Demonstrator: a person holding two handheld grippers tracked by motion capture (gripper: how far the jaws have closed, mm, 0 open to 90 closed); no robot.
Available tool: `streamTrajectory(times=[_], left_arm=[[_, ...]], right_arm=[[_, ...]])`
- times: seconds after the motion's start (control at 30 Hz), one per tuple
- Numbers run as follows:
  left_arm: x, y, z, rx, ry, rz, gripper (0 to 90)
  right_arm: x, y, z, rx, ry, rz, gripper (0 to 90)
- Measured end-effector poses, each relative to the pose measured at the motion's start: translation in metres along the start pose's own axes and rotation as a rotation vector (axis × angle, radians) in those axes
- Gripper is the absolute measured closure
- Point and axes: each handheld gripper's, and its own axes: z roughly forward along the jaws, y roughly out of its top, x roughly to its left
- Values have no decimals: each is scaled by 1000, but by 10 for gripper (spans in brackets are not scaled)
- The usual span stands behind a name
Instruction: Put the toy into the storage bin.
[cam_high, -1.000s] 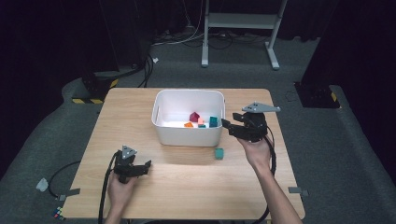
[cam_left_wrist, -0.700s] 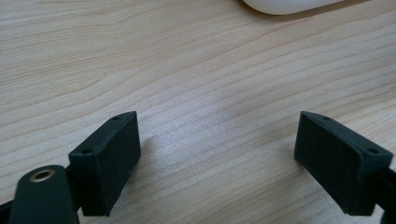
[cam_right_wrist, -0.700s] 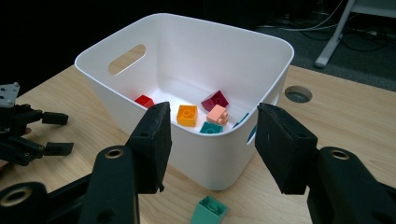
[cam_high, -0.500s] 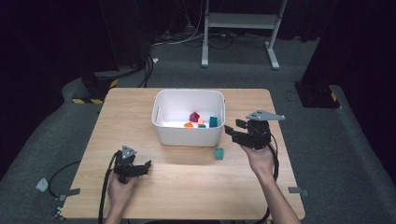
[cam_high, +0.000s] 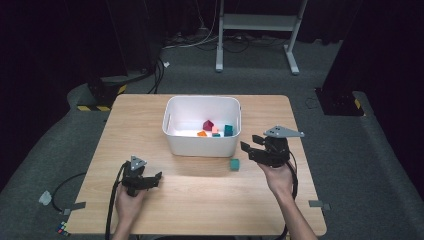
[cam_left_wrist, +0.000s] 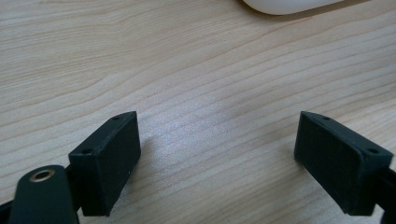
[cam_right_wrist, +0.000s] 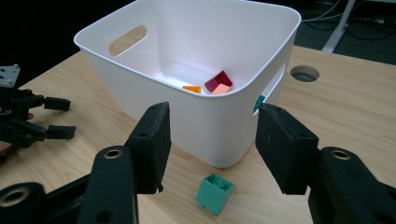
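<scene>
while the left gripper (cam_high: 150, 180) rests wide open on bare table (cam_high: 200, 200), the right gripper (cam_right_wrist: 212, 140), jaws spread, hovers over the teal block (cam_right_wrist: 214, 192) just outside the white bin (cam_right_wrist: 205, 116), apparently about to descend and grasp it.

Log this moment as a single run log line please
right claw: open, above teal block | teal block: on table, outside white bin | left claw: open, idle
</scene>
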Motion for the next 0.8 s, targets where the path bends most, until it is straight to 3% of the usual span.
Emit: streamTrajectory(times=[0.8], left_arm=[[0, 0, 0, 0, 0, 0, 146]], right_arm=[[0, -33, 0, -2, -9, 25, 445]])
